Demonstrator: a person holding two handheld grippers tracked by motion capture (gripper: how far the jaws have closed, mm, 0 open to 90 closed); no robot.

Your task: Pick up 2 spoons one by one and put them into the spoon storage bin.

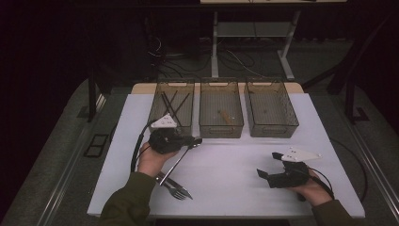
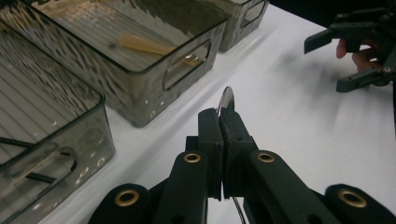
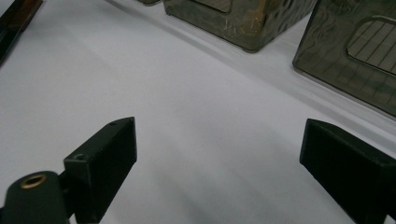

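Observation:
My left gripper (image 1: 195,141) (image 2: 219,115) hovers just in front of the left and middle bins, shut on a slim metal utensil (image 1: 175,163). The utensil's shiny rounded end (image 2: 227,99) pokes out past the jaws, and its long part slants down toward the person. A metal fork (image 1: 178,189) lies on the white table (image 1: 235,160) near the front edge, beside the left forearm. My right gripper (image 1: 268,165) (image 3: 219,140) rests low at the front right, open, with bare table between its jaws. It also appears far off in the left gripper view (image 2: 348,60).
Three clear bins stand in a row at the back. The left bin (image 1: 162,111) holds thin black sticks, the middle bin (image 1: 221,127) (image 2: 154,70) holds a small wooden piece (image 1: 226,116) (image 2: 142,45), and the right bin (image 1: 270,128) looks empty. The table's far side borders a dark floor with cables.

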